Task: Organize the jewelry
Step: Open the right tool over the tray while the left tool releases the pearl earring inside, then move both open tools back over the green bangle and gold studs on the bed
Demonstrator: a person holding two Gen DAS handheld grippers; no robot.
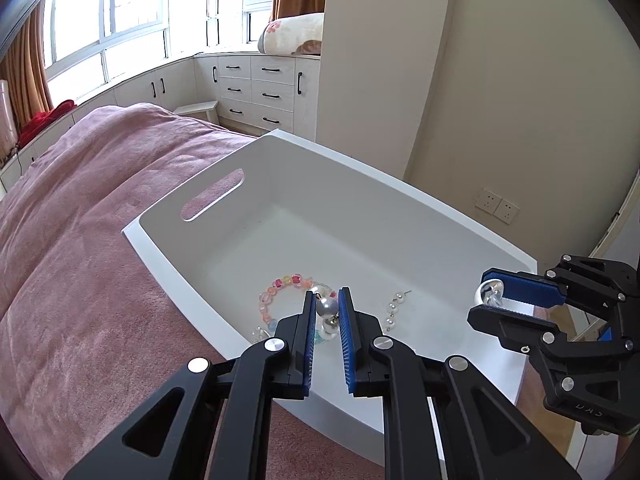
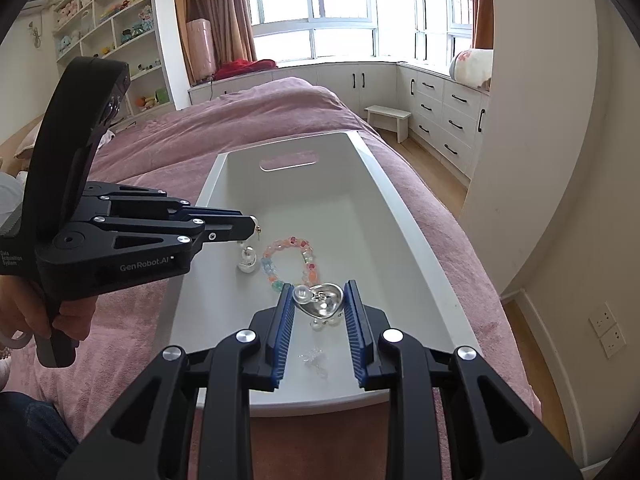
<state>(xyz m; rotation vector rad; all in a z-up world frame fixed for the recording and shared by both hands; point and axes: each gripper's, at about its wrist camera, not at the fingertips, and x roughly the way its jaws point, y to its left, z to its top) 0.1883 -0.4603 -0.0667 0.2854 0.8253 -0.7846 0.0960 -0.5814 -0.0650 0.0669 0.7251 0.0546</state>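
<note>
A white tray (image 1: 340,200) (image 2: 404,216) rests on a pink bedspread. My left gripper (image 1: 326,298) (image 2: 251,227) is shut on a pearl earring (image 1: 327,306), held just above the tray floor. On the right, my right gripper (image 2: 320,290) (image 1: 491,300) is shut on a silver heart earring (image 2: 322,300) (image 1: 489,294) over the tray's near end. A colourful bead bracelet (image 1: 276,286) (image 2: 288,246) lies inside the tray. Beside it are a second pearl earring (image 2: 246,261), a string of small pearls (image 1: 394,308) and a clear crystal piece (image 2: 314,358).
The pink bedspread (image 1: 80,240) (image 2: 180,140) surrounds the tray. A person's hand (image 2: 36,316) grips the left tool's handle. White drawers (image 2: 444,112) and a small stool (image 2: 388,118) stand by the window. A cream wall (image 1: 520,120) with sockets is on the right.
</note>
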